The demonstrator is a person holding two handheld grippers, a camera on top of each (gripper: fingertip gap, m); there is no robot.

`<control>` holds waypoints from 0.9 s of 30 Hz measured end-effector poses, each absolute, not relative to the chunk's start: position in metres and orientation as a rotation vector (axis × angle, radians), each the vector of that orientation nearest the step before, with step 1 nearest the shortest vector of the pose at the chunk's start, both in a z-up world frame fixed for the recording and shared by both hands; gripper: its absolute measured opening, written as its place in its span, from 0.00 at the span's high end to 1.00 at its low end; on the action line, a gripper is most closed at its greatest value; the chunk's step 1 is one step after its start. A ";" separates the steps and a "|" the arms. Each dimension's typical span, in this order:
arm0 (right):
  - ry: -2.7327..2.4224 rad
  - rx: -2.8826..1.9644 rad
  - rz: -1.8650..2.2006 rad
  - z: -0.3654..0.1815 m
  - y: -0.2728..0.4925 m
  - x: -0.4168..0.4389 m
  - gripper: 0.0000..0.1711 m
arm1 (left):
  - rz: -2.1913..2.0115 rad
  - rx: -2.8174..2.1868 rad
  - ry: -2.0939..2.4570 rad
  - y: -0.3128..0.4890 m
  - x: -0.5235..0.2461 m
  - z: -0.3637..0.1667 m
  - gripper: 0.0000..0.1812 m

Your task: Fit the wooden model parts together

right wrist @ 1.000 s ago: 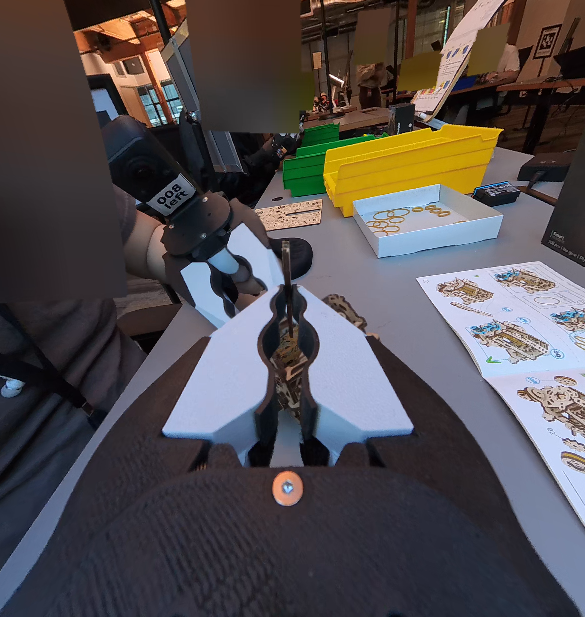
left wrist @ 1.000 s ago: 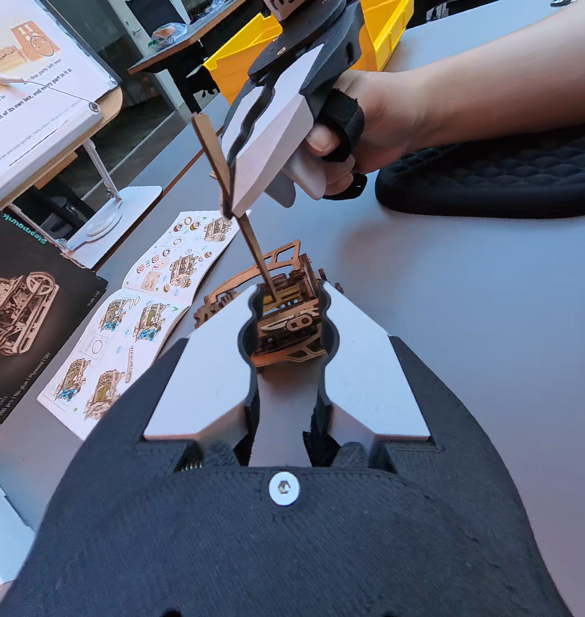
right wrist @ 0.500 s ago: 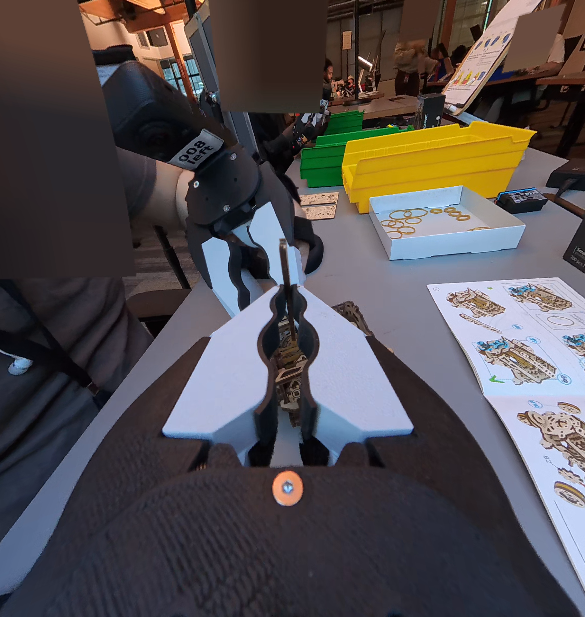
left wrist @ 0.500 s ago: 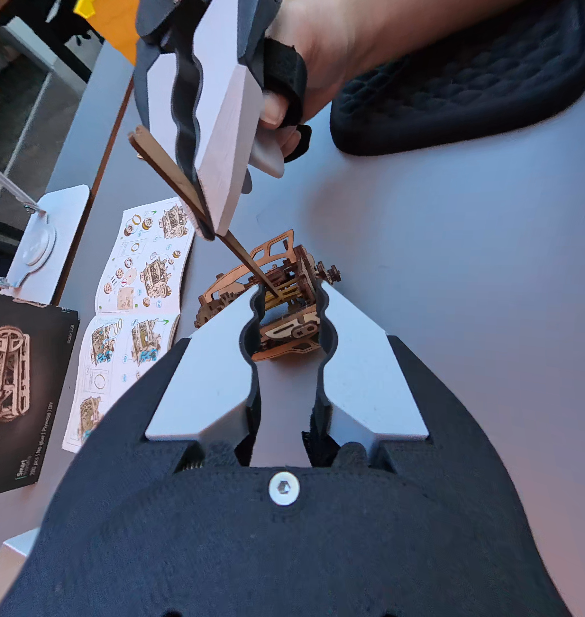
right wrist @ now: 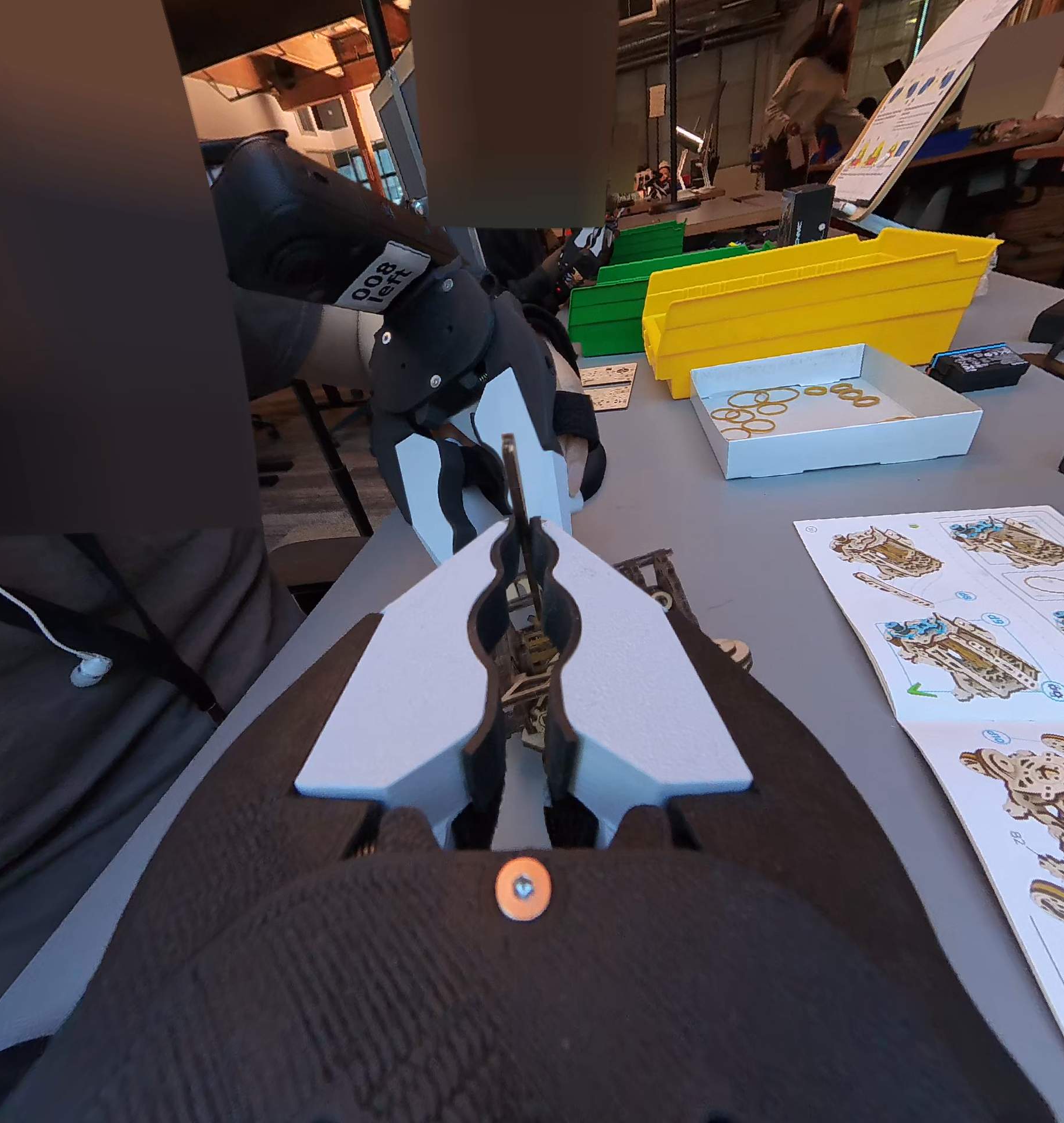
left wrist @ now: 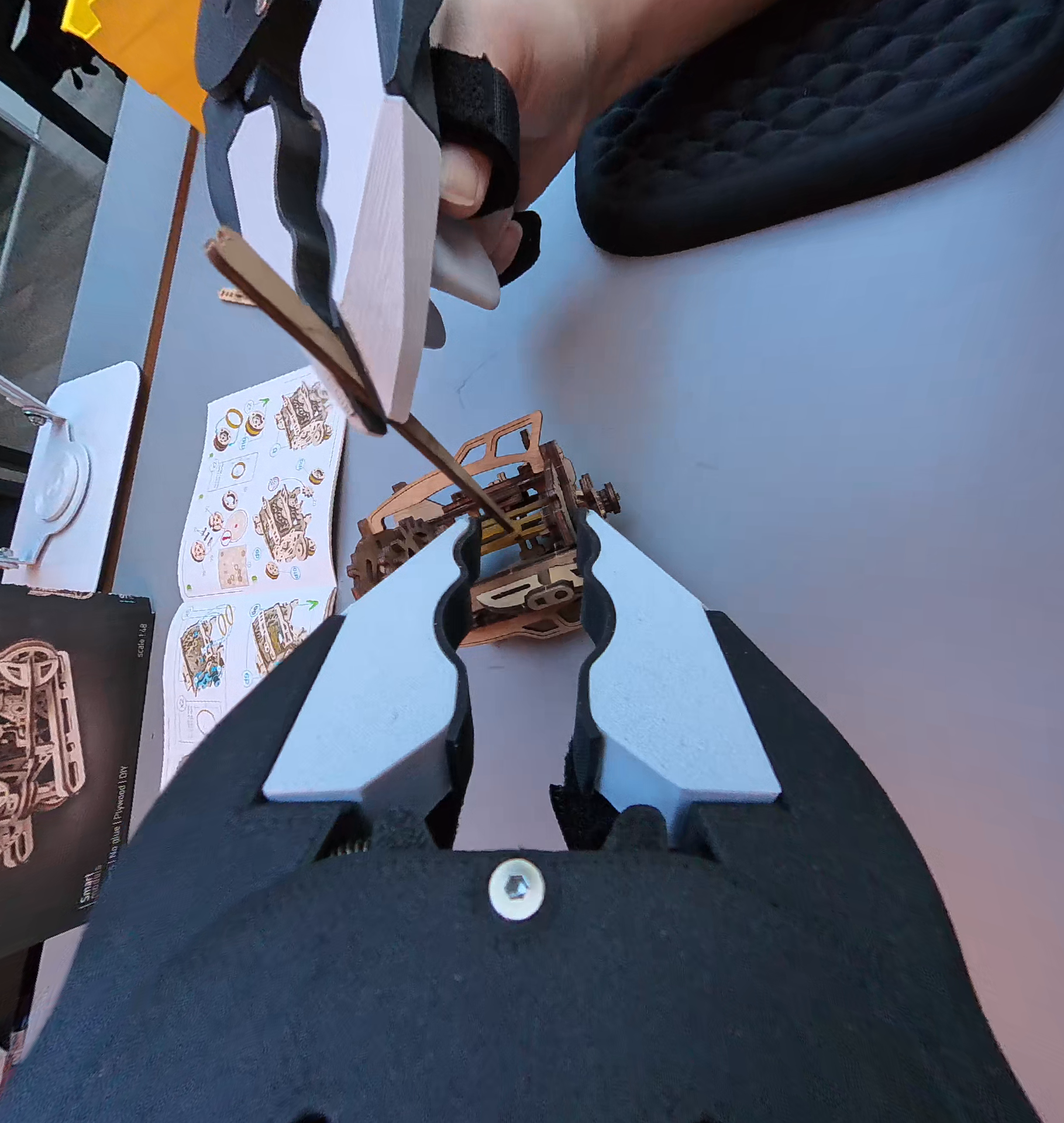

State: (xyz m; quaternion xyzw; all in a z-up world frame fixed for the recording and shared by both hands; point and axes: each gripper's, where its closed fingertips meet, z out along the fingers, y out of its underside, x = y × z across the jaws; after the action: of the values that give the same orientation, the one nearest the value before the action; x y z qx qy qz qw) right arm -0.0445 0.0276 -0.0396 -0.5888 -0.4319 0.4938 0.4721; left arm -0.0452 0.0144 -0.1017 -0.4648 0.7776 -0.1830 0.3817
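The wooden model (left wrist: 517, 583), a small brown laser-cut vehicle frame with gears, stands on the grey table (left wrist: 821, 547). My left gripper (left wrist: 524, 524) is shut on the model, one pad on each side. My right gripper (left wrist: 368, 419) comes down from the upper left and is shut on a thin wooden stick (left wrist: 286, 304). The stick slants down and its lower end pokes into the top of the model. In the right wrist view my right gripper (right wrist: 522, 528) pinches the stick (right wrist: 511, 480) upright. The model (right wrist: 535, 656) shows through the gap between its fingers.
An open instruction booklet (left wrist: 262, 516) and a black box (left wrist: 49, 729) lie to the left. A black padded mat (left wrist: 821, 121) lies at the far right. A white tray (right wrist: 918, 437) of rings, a yellow bin (right wrist: 809, 316) and green bins (right wrist: 614, 304) stand behind. About 6 cm separates my left fingertips from my right.
The right gripper has come nearer and leaned the stick further over, with its lower end still in the model. The left gripper keeps its hold on the model.
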 end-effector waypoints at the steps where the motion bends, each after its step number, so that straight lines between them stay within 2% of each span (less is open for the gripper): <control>1: -1.062 -1.444 1.201 -0.040 0.027 -0.044 1.00 | -0.468 -1.188 1.981 0.015 -0.045 -0.102 0.84; 6: -1.055 -1.441 1.203 -0.040 0.029 -0.042 1.00 | -0.445 -1.152 2.004 0.015 -0.048 -0.104 0.89; 15: -1.041 -1.452 1.251 -0.043 0.031 -0.046 1.00 | -0.370 -1.026 2.045 0.017 -0.046 -0.103 0.79; 18: -1.032 -1.449 1.271 -0.042 0.031 -0.045 0.99 | -0.345 -0.961 2.079 0.014 -0.045 -0.104 0.83; 27: -1.033 -1.445 1.286 -0.041 0.030 -0.041 0.99 | -0.352 -0.962 2.149 0.015 -0.046 -0.107 0.85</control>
State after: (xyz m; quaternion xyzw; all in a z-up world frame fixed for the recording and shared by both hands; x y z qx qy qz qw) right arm -0.0411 0.0303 -0.0406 -0.5861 -0.4190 0.5218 0.4569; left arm -0.0458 0.0145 -0.1065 -0.3753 0.8382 -0.1371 0.3713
